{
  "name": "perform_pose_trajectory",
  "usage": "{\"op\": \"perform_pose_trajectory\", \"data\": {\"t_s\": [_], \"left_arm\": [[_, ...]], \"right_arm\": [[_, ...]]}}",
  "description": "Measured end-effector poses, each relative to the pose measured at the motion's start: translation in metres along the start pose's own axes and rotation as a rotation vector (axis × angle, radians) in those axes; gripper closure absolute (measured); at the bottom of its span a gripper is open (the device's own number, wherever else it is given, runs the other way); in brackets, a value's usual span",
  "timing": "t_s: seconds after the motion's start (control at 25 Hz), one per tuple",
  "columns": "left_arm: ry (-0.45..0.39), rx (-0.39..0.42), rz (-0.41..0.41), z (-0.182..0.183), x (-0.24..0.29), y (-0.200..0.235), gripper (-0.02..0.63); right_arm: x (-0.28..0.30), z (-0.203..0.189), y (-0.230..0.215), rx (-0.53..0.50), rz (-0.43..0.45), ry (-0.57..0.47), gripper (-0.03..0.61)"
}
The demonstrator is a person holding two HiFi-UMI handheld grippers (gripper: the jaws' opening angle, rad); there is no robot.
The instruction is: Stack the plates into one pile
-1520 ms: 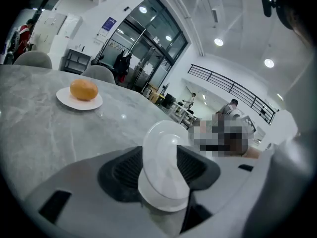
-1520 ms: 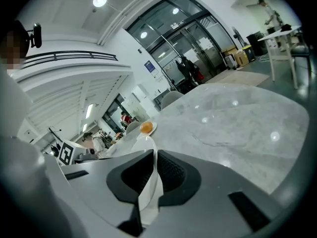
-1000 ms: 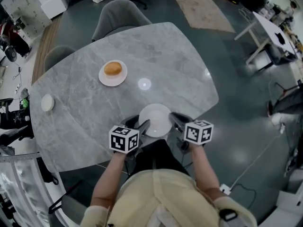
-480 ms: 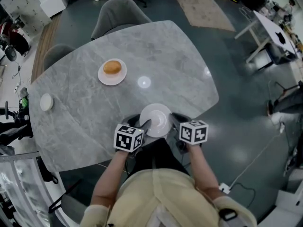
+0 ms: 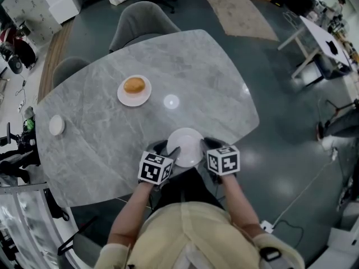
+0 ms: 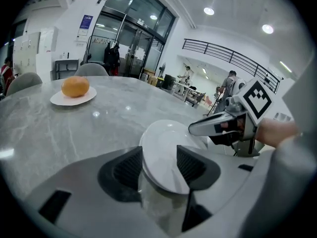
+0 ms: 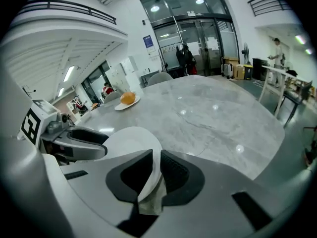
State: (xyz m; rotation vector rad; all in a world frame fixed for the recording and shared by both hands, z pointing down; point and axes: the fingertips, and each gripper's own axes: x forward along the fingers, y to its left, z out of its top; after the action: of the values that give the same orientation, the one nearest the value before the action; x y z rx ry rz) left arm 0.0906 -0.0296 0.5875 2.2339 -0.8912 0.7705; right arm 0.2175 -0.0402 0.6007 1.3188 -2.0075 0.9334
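At the far left edge of the bench (image 5: 207, 72) sits a small white dish (image 5: 56, 125), and up and to its right a plate with a bun (image 5: 134, 91). Lower centre, by the bench's near edge, the left gripper (image 5: 170, 150) has its jaws well apart, astride the left rim of the empty white plate (image 5: 185, 144); the plate's face fills the gap between them, with no clear pinch. On that plate's right side, the right gripper (image 5: 206, 145) has its jaws close together with the thin rim clamped between the pads, though they have just been opening slightly.
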Motion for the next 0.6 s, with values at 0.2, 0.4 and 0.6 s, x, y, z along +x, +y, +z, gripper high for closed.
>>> {"op": "perform_pose_trajectory", "data": {"t_s": [0.2,0.4,0.6], "left_arm": [[-0.008,0.027,0.024,0.001,-0.003,0.005,0.397],[-0.042,0.012,0.035,0.007,-0.012,0.012,0.397],[-0.103,0.008,0.070,0.021,-0.026,0.020,0.397]], "right_arm": [[-0.002,0.003,0.002,-0.069,-0.023,0.017,0.548],[-0.004,0.012,0.012,-0.110,0.000,0.004,0.548],[-0.014,0.029,0.017,-0.127,0.020,-0.029,0.548]]}}
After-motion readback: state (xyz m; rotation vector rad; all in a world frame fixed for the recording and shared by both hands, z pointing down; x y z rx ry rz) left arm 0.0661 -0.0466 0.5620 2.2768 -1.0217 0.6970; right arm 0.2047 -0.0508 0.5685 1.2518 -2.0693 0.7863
